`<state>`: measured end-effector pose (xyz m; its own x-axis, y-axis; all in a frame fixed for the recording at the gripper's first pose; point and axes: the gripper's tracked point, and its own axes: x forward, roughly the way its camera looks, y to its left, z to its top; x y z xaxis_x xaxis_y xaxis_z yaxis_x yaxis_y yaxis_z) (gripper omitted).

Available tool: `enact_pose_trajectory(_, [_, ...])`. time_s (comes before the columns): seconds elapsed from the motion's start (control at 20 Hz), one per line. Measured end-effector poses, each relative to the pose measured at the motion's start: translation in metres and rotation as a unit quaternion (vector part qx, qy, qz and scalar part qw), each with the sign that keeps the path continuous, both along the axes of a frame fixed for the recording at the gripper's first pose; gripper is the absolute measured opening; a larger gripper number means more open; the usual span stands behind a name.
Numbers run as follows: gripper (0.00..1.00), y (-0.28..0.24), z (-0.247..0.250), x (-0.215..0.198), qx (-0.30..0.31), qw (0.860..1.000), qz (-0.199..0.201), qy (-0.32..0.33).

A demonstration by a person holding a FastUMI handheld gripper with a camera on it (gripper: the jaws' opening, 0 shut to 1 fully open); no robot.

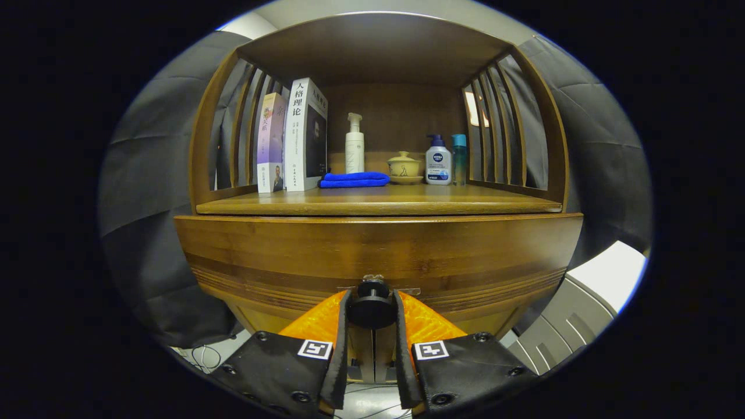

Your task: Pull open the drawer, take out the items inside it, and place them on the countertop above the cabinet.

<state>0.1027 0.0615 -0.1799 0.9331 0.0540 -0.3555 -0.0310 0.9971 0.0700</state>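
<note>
Black-and-orange two-finger gripper (372,311) closed on the round black drawer knob (372,308), one finger pressing each side of it, knob sitting right at the fingertips. Square black-and-white markers showing on the black pads nearer the camera, orange finger bodies flaring out behind the knob.

Knob mounted on the front of the brown wooden drawer (378,256), a wide banded panel with darker grooved stripes along its lower part. Panel's top edge standing forward of the shelf above; interior out of sight from this low angle, so nothing to report on contents.

Directly above and beyond the fingers, the flat wooden countertop (378,203) of the cabinet, boxed in by slatted wooden side walls and a wooden roof. Up there, from one side to the other: two upright books (291,139) standing together, spines out; just beside them a folded bright-blue cloth (354,180) lying flat; behind the cloth a tall white pump bottle (354,145); next a small yellow lidded ceramic bowl on a saucer (404,167); then a white-and-blue pump bottle (438,162) touching or nearly touching a slim teal bottle (459,158). Front strip of the countertop bare wood.

Grey cloth walls hanging on both sides of the cabinet. Pale floor with a few thin cables low down beside the fingers.
</note>
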Motion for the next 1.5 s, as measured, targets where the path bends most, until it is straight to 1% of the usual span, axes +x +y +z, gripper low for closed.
enact_pose_trajectory(0.25, [0.37, -0.001, 0.003, -0.026, -0.008, 1.000, 0.002, 0.000])
enact_pose_trajectory(0.4, [0.37, -0.001, 0.004, -0.040, 0.002, 1.000, -0.002, -0.001])
enact_pose_trajectory(0.6, [0.37, -0.004, 0.006, -0.058, -0.006, 1.000, -0.002, -0.001])
enact_pose_trajectory(0.75, [0.37, -0.005, 0.008, -0.070, 0.002, 1.000, -0.004, -0.001])
enact_pose_trajectory(1.25, [0.37, -0.006, 0.010, -0.098, -0.004, 1.000, -0.002, 0.000])
enact_pose_trajectory(1.5, [0.37, -0.007, 0.002, -0.110, 0.003, 1.000, -0.007, 0.007])
